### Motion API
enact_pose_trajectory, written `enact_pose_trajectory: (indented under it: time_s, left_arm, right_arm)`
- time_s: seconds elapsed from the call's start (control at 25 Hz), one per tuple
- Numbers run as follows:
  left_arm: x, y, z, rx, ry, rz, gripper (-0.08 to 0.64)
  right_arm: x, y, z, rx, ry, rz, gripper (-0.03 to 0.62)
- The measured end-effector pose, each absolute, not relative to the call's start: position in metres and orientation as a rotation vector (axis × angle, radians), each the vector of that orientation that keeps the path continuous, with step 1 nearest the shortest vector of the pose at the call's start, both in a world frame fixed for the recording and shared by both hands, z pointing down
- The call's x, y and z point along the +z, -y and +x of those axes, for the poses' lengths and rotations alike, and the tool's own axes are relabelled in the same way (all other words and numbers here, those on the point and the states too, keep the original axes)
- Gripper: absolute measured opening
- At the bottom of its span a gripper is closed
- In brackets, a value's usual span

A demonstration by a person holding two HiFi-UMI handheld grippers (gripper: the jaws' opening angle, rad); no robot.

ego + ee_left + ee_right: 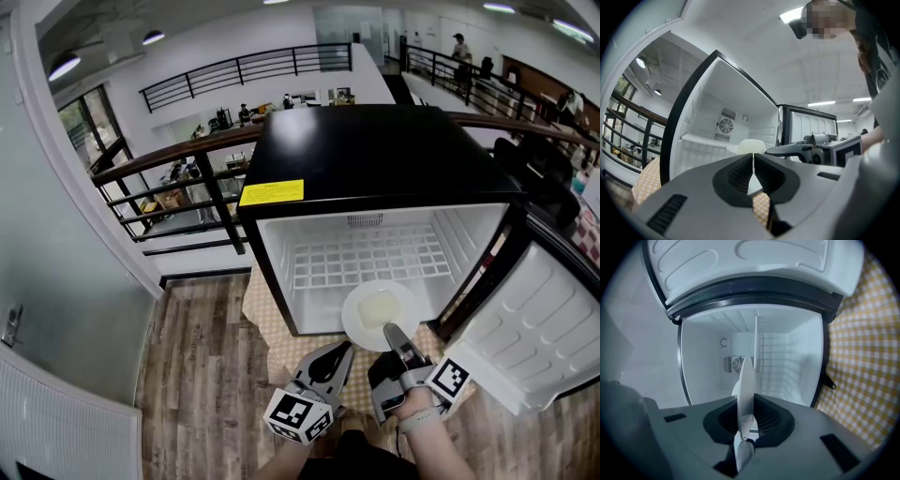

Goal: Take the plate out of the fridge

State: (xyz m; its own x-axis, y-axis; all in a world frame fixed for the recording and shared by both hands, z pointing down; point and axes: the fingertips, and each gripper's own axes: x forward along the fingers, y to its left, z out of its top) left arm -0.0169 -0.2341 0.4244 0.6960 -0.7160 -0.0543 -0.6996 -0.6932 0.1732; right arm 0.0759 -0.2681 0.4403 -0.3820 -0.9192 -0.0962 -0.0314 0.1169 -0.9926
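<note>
A small black fridge (375,155) stands with its door (534,323) swung open to the right. A white plate (378,314) carrying a pale lump of food sits at the fridge's front lip. My right gripper (394,336) is shut on the plate's near rim; in the right gripper view the plate (745,394) shows edge-on between the jaws. My left gripper (339,358) hangs just left of the plate, shut and empty. In the left gripper view the food (751,146) shows past my left gripper's (753,164) closed tips.
A wire shelf (370,258) lies inside the fridge. The fridge rests on a yellow checked cloth (262,323) over a wood floor (202,375). A dark railing (178,178) runs behind, and a white wall (56,309) stands at the left.
</note>
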Motion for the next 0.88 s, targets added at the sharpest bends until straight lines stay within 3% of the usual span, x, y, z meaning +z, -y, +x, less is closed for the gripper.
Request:
enact_pose_trajectory:
  time_s: [0.88]
  left_arm:
    - [0.425,0.216,-0.020,-0.176,1.146,2.763,0.017]
  right_arm:
    - [0.454,0.243,0.074,-1.374,-1.576,-0.944,0.057]
